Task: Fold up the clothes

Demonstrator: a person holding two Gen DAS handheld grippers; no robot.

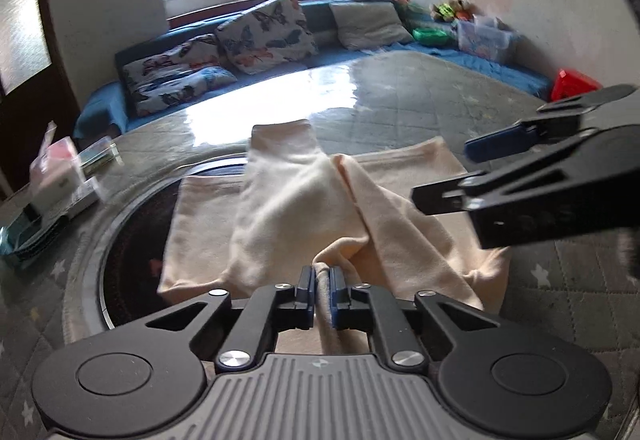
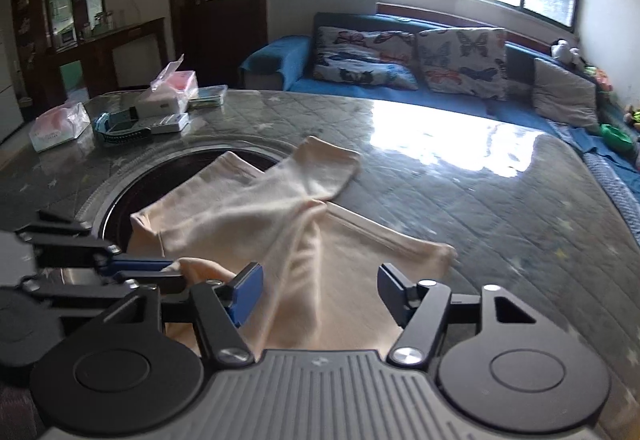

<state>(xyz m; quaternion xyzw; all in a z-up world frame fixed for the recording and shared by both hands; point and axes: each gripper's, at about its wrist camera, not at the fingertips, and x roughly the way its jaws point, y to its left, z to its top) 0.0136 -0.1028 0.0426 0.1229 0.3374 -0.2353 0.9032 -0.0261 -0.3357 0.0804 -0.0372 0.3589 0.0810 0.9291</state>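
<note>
A pale cream garment (image 1: 304, 207) lies spread on the table, with one sleeve folded across its middle toward the far side. My left gripper (image 1: 322, 290) is shut on a bunched fold at the garment's near edge. The cloth is pinched between its blue pads. In the right wrist view the same garment (image 2: 320, 240) lies under my right gripper (image 2: 320, 292), whose jaws stand apart above the cloth with nothing pressed between them. The left gripper (image 2: 160, 272) shows at the left of that view, closed on the cloth. The right gripper (image 1: 444, 171) reaches in from the right of the left wrist view.
The table (image 2: 480, 191) has a quilted grey cover under glossy plastic and a dark round inset (image 2: 168, 175). Tissue packs and small boxes (image 2: 160, 103) sit at its far left. A blue sofa with butterfly cushions (image 2: 420, 63) runs behind it, below a bright window.
</note>
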